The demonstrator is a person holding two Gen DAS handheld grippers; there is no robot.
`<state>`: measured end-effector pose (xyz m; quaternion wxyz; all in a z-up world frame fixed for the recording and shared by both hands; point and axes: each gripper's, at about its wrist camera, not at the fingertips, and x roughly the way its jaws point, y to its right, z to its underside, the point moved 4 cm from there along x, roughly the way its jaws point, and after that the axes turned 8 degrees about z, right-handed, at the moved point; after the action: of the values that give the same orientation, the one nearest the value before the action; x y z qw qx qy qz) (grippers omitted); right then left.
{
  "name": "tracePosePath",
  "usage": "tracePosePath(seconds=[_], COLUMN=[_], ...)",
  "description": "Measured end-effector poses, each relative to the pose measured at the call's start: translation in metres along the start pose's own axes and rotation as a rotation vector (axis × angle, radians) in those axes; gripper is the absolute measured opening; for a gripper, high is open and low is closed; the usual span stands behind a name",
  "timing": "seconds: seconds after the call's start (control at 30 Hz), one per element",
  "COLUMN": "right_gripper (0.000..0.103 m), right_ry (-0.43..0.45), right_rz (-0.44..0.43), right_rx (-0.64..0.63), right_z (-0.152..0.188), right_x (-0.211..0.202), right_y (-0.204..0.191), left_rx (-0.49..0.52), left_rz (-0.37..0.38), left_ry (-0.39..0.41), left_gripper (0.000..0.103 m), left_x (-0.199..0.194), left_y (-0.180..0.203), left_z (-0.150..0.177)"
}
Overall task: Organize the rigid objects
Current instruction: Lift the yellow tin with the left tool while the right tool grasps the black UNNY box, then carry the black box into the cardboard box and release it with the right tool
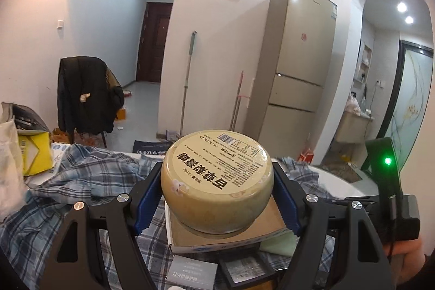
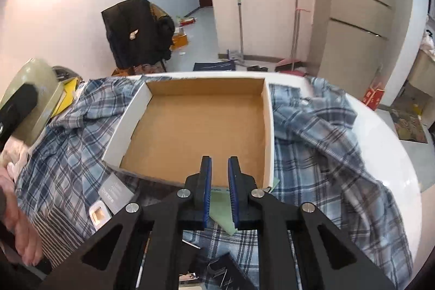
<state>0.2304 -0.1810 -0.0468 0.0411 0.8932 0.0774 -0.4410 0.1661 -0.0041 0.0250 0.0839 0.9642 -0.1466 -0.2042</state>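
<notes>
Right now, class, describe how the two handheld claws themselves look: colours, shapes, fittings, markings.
Both the left claw and the right claw have black angular frames with triangular cut-outs, round silver bolts, and blue ribbed pads. In the left view, a black unit shows a green light.

I couldn't read the round beige tin's [image 1: 217, 181] small label print, its base hid much of the shallow cardboard box [image 1: 267, 219], and the frame edge cropped the grey card [image 1: 194, 273].
</notes>
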Motion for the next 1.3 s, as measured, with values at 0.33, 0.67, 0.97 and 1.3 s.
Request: tracePosePath(seconds=[0.33, 0.67, 0.97, 1.3], right_gripper=[0.026, 0.053, 0.038, 0.033], right_ry=[-0.134, -0.149, -0.202, -0.134], right_rz=[0.004, -0.013, 0.0, 0.052], right_rx=[-0.159, -0.218, -0.242, -0.255], right_z=[0.081, 0.123, 0.122, 0.113], right_x=[-0.008, -0.01, 0.01, -0.003], right_y=[0.009, 0.007, 0.007, 0.01], left_rx=[0.081, 0.14, 0.145, 0.157], left_rz=[-0.003, 0.009, -0.017, -0.016], left_ry=[-0.041, -0.012, -0.029, -0.037], left_gripper=[0.077, 0.077, 0.077, 0.077], left_x=[0.016, 0.007, 0.016, 0.017], left_y=[0.012, 0.024, 0.017, 0.02], left_z=[0.032, 0.034, 0.039, 0.041])
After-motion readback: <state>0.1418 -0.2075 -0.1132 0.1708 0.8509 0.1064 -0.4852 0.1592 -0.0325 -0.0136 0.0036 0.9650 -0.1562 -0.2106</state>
